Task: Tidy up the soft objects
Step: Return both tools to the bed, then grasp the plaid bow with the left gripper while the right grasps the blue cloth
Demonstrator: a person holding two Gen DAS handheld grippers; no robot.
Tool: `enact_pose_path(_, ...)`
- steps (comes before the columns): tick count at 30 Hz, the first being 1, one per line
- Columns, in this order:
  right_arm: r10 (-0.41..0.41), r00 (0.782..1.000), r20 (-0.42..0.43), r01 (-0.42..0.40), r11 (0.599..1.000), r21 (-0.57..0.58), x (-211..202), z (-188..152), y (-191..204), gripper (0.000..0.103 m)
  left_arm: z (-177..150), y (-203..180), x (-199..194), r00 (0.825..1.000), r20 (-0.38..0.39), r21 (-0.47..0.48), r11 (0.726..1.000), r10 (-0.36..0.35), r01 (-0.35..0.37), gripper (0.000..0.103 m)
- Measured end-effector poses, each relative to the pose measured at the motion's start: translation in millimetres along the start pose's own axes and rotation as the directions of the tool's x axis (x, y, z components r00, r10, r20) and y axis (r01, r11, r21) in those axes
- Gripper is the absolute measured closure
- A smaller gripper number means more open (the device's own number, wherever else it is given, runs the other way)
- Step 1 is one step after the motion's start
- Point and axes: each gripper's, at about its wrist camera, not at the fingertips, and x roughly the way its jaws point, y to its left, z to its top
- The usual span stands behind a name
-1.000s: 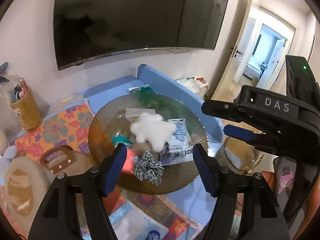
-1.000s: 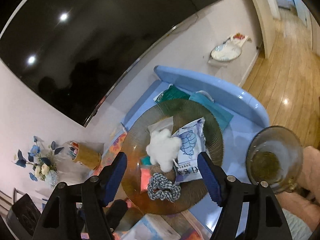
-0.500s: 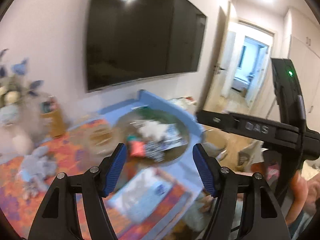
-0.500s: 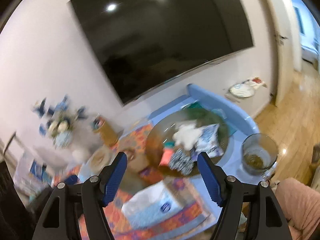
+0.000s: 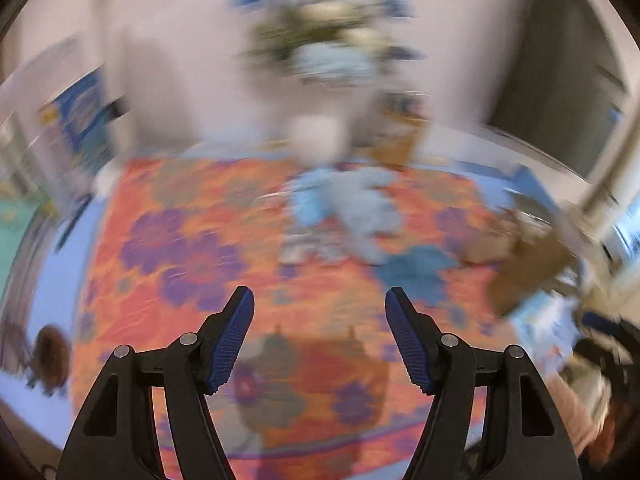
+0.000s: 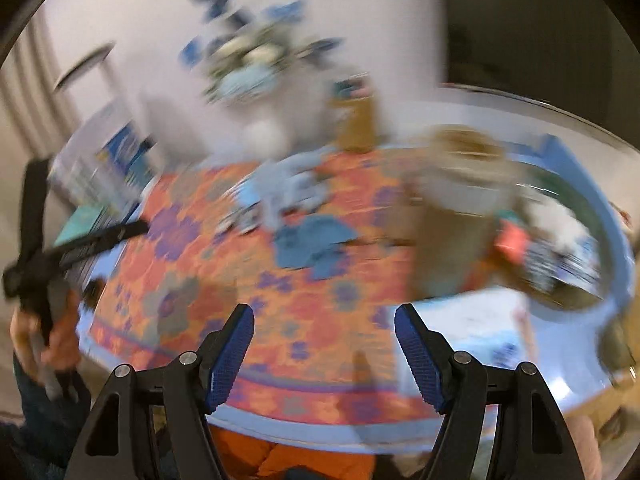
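Observation:
Both views are blurred by motion. A grey and light-blue plush toy lies on the orange floral cloth, ahead of my open, empty left gripper. It also shows in the right wrist view, with a blue cloth just in front of it. My right gripper is open and empty above the cloth's near edge. The glass plate with a white fluffy piece and other soft items sits at the right.
A vase of blue and white flowers stands at the back. A brown woven bag sits between the plush and the plate. A white tissue pack lies near the right. The other gripper shows at the left.
Both grippers have swung left, away from the glass plate, and now face the plush toy and the flowers. Both stay open and empty.

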Motion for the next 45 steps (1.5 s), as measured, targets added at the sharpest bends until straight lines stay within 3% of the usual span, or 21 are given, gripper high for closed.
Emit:
enact_pose_path(3, 0.031, 0.998, -0.059, -0.036, 0.995, -0.091, 38.1, 9.2, 34.5, 0.032, 6.9, 33.4, 5.2, 1.0, 0.0, -0.054, 0.998, 0.014, -0.014, 0.038)
enact_pose_path(6, 0.083, 0.991, -0.106, -0.097, 0.986, -0.136, 78.1, 22.5, 59.4, 0.032, 19.4, 46.5, 25.0, 0.991, -0.035, -0.088, 0.989, -0.125, 0.122, 0.037)
enact_pose_path(8, 0.097, 0.986, -0.135, -0.113, 0.987, -0.116, 104.9, 34.7, 63.7, 0.032, 27.6, 48.4, 51.6, 0.987, -0.059, -0.104, 0.984, -0.15, 0.143, 0.037)
enact_pose_path(12, 0.016, 0.99, -0.14, -0.028, 0.996, -0.081, 141.2, 54.6, 57.9, 0.032, 37.9, 27.9, 103.8, 0.993, -0.063, -0.035, 0.995, -0.098, 0.096, 0.037)
enact_pose_path(14, -0.08, 0.992, -0.101, 0.068, 0.991, -0.117, 153.7, 61.6, 54.9, 0.03, 39.8, 14.1, 130.5, 0.995, -0.068, 0.012, 0.997, -0.073, 0.074, 0.037)
enact_pose_path(17, -0.198, 0.977, -0.073, 0.185, 0.97, -0.155, 175.5, 67.8, 46.1, 0.021, 41.7, -1.4, 161.3, 0.997, -0.067, 0.086, 0.995, -0.049, 0.054, 0.037)
enact_pose_path(21, -0.212, 0.971, -0.11, 0.201, 0.974, -0.109, 200.3, 71.6, 23.1, 0.021, 40.0, -3.4, 197.5, 0.991, -0.111, 0.082, 0.993, -0.077, 0.087, 0.037)
enact_pose_path(23, -0.215, 0.967, -0.134, 0.204, 0.975, -0.093, 211.3, 71.7, 14.5, 0.021, 36.4, -1.6, 197.1, 0.994, -0.069, 0.095, 0.991, -0.083, 0.089, 0.037)
enact_pose_path(26, -0.151, 0.973, -0.172, 0.145, 0.988, -0.047, 225.3, 69.1, 3.0, 0.021, 31.9, -4.0, 196.5, 0.996, -0.058, 0.109, 0.991, -0.07, 0.076, 0.038)
enact_pose_path(28, -0.104, 0.975, -0.199, 0.104, 0.995, -0.008, 236.3, 65.9, -3.4, 0.02, 29.7, -5.9, 195.4, 0.997, -0.044, 0.12, 0.991, -0.058, 0.063, 0.051)
enact_pose_path(31, -0.113, 0.98, -0.162, 0.114, 0.993, -0.007, 236.6, 61.4, -3.3, 0.02, 29.4, -9.4, 195.0, 0.998, -0.034, 0.133, 0.989, -0.056, 0.06, 0.056)
enact_pose_path(32, -0.118, 0.981, -0.155, 0.119, 0.993, -0.005, 235.9, 60.2, -2.0, 0.023, 28.9, -10.2, 194.0, 0.998, -0.029, 0.138, 0.989, -0.054, 0.057, 0.057)
enact_pose_path(33, -0.123, 0.982, -0.144, 0.124, 0.992, -0.003, 235.0, 59.2, -0.6, 0.033, 28.2, -11.4, 192.4, 0.999, -0.02, 0.146, 0.988, -0.047, 0.05, 0.059)
enact_pose_path(35, -0.118, 0.986, -0.119, 0.117, 0.993, -0.012, 230.2, 57.2, 4.8, 0.056, 27.8, -16.2, 191.3, 1.0, -0.004, 0.162, 0.986, -0.03, 0.031, 0.062)
enact_pose_path(36, -0.104, 0.988, -0.117, 0.103, 0.995, -0.013, 228.3, 56.5, 7.3, 0.076, 27.2, -18.3, 189.6, 1.0, 0.009, 0.17, 0.985, -0.024, 0.022, 0.064)
enact_pose_path(38, -0.06, 0.991, -0.118, 0.059, 0.998, -0.01, 223.7, 55.1, 12.5, 0.093, 28.0, -19.1, 186.4, 0.999, 0.02, 0.173, 0.985, -0.027, 0.023, 0.067)
enact_pose_path(41, -0.068, 0.992, -0.105, 0.065, 0.997, -0.034, 209.1, 47.5, 25.9, 0.095, 24.9, -15.3, 179.4, 1.0, 0.002, 0.157, 0.987, -0.027, 0.026, 0.071)
enact_pose_path(45, -0.009, 0.994, -0.111, 0.003, 0.999, -0.049, 175.6, 33.0, 46.6, 0.095, 7.4, -5.1, 145.3, 0.998, -0.001, 0.149, 0.987, -0.064, 0.064, 0.071)
